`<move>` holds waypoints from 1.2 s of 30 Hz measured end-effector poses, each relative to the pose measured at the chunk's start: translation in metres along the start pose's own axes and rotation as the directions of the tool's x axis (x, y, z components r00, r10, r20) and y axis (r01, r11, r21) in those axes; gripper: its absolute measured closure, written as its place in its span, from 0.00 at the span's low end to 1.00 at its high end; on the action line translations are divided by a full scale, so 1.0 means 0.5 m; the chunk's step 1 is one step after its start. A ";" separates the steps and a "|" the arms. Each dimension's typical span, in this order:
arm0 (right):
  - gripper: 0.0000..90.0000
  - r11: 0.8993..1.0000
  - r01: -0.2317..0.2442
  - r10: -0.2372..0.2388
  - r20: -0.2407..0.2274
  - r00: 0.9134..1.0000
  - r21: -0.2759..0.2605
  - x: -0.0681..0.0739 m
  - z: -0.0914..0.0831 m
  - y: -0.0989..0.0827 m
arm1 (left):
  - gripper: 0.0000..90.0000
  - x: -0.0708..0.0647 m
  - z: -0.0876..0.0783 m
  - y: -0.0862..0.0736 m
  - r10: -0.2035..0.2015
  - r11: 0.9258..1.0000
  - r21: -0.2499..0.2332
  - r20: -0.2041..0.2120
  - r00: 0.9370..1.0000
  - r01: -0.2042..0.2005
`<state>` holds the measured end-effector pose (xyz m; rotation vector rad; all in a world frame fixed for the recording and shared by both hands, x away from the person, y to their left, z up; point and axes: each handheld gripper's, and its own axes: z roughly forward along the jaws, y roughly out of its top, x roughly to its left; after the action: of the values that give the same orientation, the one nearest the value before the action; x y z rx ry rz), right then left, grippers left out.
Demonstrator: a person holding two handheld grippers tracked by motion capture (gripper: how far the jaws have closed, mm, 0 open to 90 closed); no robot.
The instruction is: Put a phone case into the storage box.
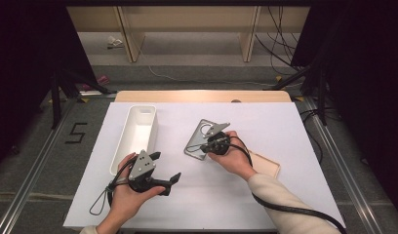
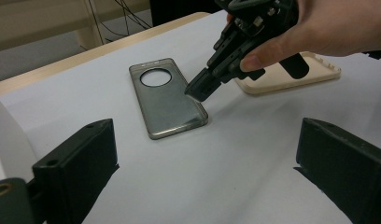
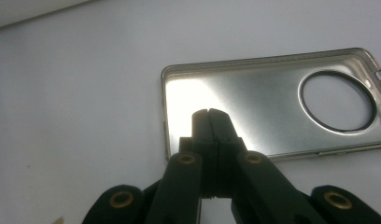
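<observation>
Just now the right tool (image 3: 209, 112), jaws pressed together on nothing, hovers over the near end of the grey phone case (image 3: 272, 112) lying open-side up on the table (image 2: 235, 154), while the left tool (image 1: 165, 168) gapes empty, well apart.

right hand (image 1: 231, 156) covers part of the beige case (image 1: 265, 165), and whether the right tongs (image 3: 209, 114) touch the grey case (image 3: 272, 107) is unclear.

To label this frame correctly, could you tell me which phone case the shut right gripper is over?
The grey case with the round hole; the beige case lies beyond.
</observation>
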<state>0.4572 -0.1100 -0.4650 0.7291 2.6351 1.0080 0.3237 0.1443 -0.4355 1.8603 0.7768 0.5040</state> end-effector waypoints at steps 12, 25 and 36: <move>1.00 0.997 0.027 -0.027 -0.007 1.000 0.075 0.011 0.034 0.006 | 0.05 0.000 -0.002 -0.001 0.001 1.000 -0.001 0.003 1.000 -0.001; 1.00 0.990 0.063 -0.062 -0.009 0.998 0.125 0.005 0.018 -0.001 | 0.05 0.000 -0.001 -0.001 0.000 1.000 0.001 0.004 1.000 0.000; 1.00 0.985 0.066 -0.068 0.011 0.998 0.159 -0.016 -0.008 -0.015 | 0.05 -0.001 -0.001 -0.002 0.001 1.000 0.002 0.006 1.000 -0.001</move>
<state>0.4597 -0.1213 -0.4668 0.6727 2.7296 0.7778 0.3226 0.1444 -0.4360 1.8629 0.7728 0.4977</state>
